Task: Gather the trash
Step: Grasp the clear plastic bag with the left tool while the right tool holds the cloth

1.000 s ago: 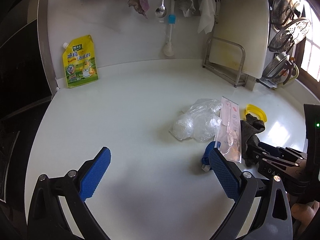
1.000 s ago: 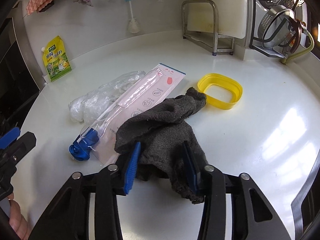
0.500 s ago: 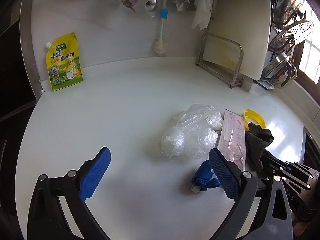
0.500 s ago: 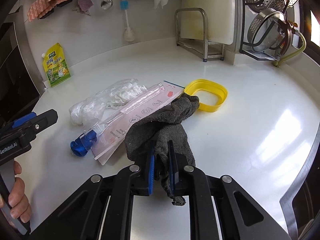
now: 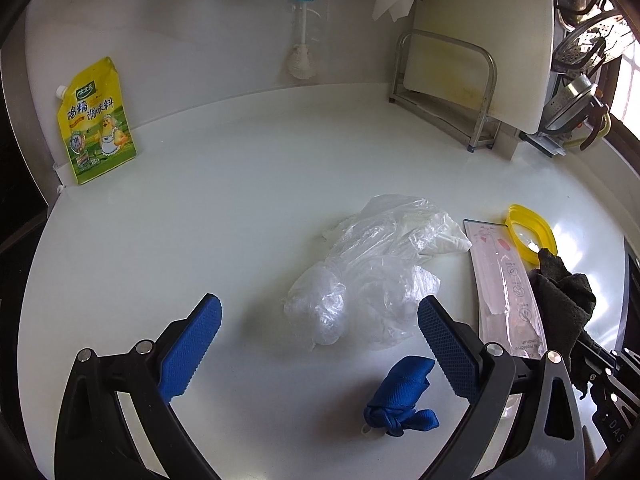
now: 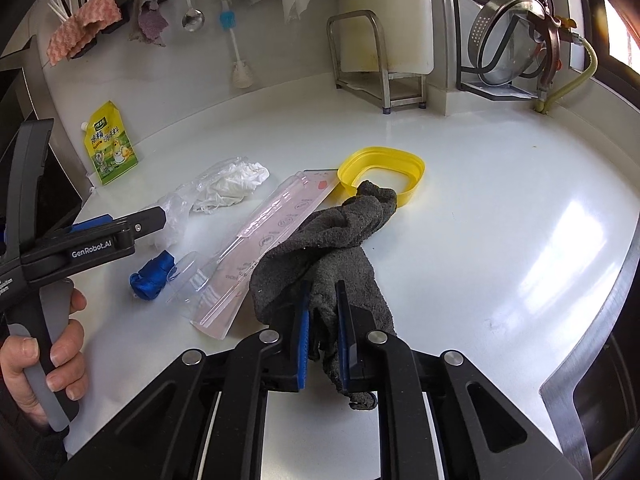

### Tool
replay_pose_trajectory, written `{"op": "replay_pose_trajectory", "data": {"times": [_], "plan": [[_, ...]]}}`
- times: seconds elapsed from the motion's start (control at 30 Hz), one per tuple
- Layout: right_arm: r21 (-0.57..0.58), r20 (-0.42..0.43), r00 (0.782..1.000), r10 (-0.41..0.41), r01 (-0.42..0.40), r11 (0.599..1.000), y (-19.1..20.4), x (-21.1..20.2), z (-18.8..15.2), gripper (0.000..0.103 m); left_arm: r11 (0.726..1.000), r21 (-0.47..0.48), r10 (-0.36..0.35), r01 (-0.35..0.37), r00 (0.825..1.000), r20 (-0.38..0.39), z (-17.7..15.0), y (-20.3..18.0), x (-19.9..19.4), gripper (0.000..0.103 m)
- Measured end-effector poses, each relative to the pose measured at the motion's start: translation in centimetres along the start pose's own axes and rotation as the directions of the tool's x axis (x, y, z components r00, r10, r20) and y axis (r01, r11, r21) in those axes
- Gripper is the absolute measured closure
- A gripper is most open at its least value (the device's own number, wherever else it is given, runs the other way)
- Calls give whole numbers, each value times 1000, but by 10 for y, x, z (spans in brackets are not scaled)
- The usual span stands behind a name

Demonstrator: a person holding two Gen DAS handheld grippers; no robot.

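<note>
Right hand-held gripper point(image 6: 322, 332) clamped on dark grey cloth point(image 6: 332, 236), jaws nearly together with fabric between; cloth drapes over the clear pink-printed package point(image 6: 276, 224) and touches the yellow ring point(image 6: 416, 168). Left hand-held gripper point(image 5: 320, 336) jaws wide apart, holding nothing, hovering over white table point(image 5: 240, 200) near crumpled clear plastic bag point(image 5: 368, 272). Blue fabric knot point(image 5: 400, 396) lies just beside right finger. Yellow seasoning pouch point(image 5: 96, 120) leans against back wall, well apart.
</note>
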State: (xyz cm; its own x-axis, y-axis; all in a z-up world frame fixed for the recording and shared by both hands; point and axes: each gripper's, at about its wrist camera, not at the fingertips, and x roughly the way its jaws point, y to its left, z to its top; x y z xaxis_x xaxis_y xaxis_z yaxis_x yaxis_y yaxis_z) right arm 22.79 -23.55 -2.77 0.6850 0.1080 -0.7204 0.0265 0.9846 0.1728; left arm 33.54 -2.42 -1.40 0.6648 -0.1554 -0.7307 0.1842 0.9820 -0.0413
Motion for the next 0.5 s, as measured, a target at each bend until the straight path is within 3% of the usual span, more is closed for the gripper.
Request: {"op": "replay_pose_trajectory", "data": {"times": [0.17, 0.3, 0.33, 0.4, 0.43, 0.5], "plan": [[10, -9, 1000, 13, -13, 1000, -5, 1, -3, 91, 1000, 5, 30, -30, 1000, -8, 4, -2, 11, 10], [21, -8, 1000, 9, -9, 1000, -9, 0, -6, 81, 998, 42, 40, -39, 999, -18, 5, -8, 18, 44], [26, -5, 1000, 10, -10, 1000, -11, -1, -6, 76, 998, 47, 36, -34, 999, -25, 5, -9, 20, 47], [32, -5, 1000, 18, -17, 999, -13, -2, -7, 71, 999, 48, 21, -20, 999, -34, 5, -10, 22, 65], [31, -6, 1000, 21, -21, 999, -13, -2, -8, 66, 999, 49, 19, -17, 999, -37, 5, -9, 23, 68], [23, -3, 1000, 18, -18, 1000, -12, -3, -8, 65, 999, 50, 15, -13, 999, -40, 4, -9, 24, 82]]}}
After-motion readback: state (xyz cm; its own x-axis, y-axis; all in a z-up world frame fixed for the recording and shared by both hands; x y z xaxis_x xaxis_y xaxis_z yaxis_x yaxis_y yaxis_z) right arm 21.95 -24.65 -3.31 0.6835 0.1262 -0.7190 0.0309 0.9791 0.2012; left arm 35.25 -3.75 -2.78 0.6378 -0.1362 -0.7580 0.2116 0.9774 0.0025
